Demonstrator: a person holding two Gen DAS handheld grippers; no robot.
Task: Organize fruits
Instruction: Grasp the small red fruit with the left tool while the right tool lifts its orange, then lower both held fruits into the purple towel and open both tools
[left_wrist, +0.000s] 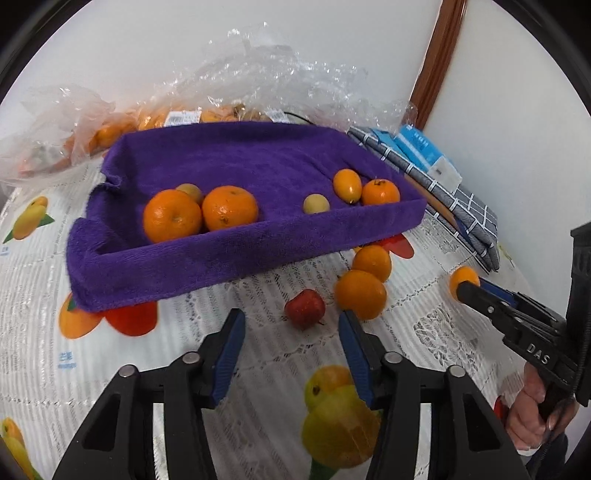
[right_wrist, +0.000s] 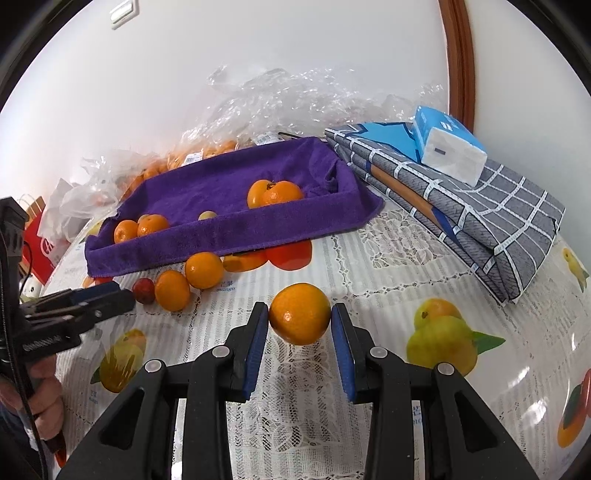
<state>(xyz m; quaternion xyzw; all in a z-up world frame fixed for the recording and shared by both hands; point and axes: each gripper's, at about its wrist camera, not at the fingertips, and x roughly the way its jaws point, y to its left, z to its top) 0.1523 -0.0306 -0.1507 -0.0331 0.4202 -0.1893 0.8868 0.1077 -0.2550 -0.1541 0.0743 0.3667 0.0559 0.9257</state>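
Note:
A tray lined with a purple towel holds several oranges and small yellow fruits; it also shows in the right wrist view. On the tablecloth in front of it lie a small red fruit and two oranges. My left gripper is open and empty, just short of the red fruit. My right gripper has its blue pads against both sides of an orange, apparently held just above the cloth. The right gripper also shows in the left wrist view, with that orange.
Clear plastic bags of oranges lie behind the tray by the wall. A folded grey checked cloth with a blue tissue pack on it lies at the right. The fruit-print tablecloth covers the table.

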